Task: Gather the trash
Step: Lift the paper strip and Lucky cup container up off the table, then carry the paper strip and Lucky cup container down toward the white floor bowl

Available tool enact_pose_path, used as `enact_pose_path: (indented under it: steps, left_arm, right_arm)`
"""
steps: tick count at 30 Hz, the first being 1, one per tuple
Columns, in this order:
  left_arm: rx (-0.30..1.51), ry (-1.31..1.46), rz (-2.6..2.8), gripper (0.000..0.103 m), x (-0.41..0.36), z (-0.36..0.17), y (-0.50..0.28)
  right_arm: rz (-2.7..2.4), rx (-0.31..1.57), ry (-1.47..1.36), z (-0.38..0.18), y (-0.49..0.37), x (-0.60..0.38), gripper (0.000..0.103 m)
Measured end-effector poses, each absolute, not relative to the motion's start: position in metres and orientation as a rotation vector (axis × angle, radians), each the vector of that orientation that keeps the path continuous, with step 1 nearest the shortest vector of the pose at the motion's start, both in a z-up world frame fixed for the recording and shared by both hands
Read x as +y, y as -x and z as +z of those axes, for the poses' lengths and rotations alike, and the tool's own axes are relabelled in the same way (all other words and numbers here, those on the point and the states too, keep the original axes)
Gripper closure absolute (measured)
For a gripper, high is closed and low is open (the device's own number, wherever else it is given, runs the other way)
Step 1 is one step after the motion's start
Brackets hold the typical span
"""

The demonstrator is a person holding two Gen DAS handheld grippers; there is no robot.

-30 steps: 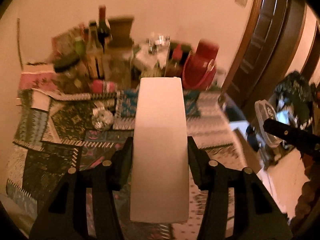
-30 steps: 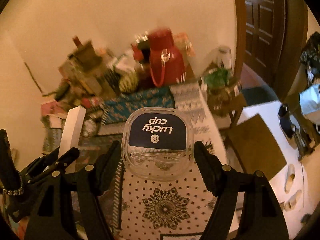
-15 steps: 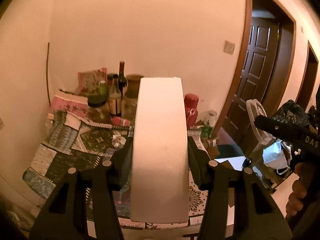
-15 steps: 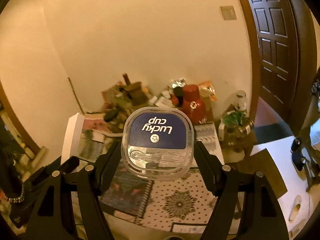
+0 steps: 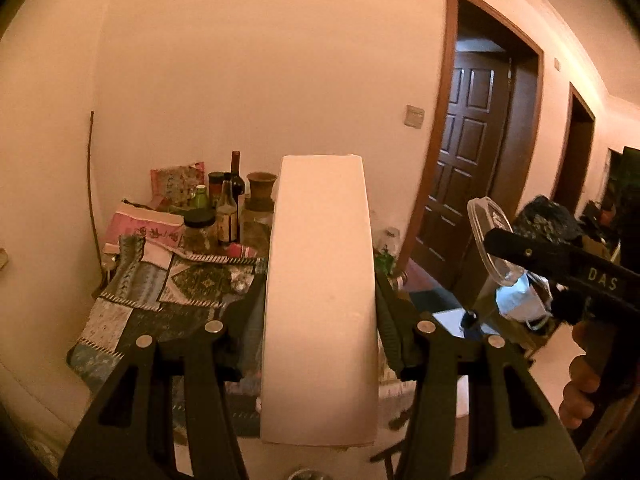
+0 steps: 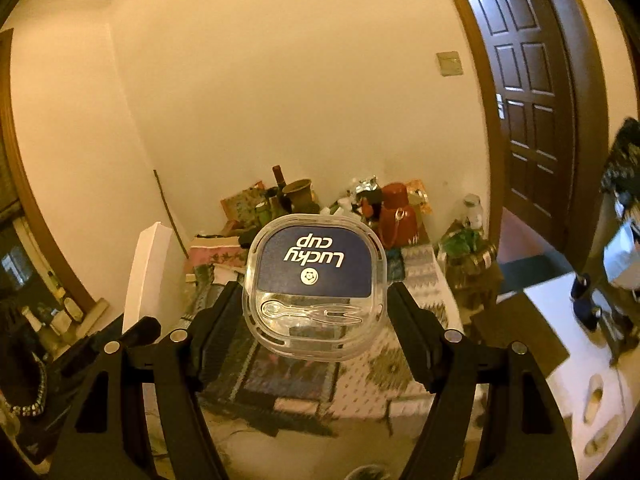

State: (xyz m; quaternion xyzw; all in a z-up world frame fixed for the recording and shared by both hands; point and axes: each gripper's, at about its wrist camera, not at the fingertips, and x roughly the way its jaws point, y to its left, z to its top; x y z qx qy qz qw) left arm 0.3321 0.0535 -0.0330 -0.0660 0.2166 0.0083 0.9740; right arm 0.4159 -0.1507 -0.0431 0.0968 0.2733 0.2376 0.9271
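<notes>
Your left claw (image 5: 320, 312) pinches a long white flat box (image 5: 320, 300); your right claw (image 6: 316, 304) pinches a clear square plastic lid with blue label (image 6: 316, 284). Both held above the near edge of the patterned-cloth counter (image 6: 400, 376).

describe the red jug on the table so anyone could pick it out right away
Find the cloth-covered table against the cream wall, left of the dark door. In the clutter along its wall side, right of the bottles, stands the red jug. It is the only solid red, rounded thing there.
</notes>
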Motion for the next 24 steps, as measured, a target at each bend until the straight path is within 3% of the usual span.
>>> enact_pose_path:
  steps: [10, 24]
  left_arm:
    - [0.489, 0.137, -0.053, 0.053, 0.077, -0.055, -0.227]
    - [0.7, 0.193, -0.079, 0.053, 0.071, -0.128, -0.2]
  right_arm:
    - [0.424, 0.606, -0.214, -0.064, -0.327, -0.137, 0.033]
    - [0.377, 0.843, -0.163, -0.139, -0.312, -0.134, 0.033]
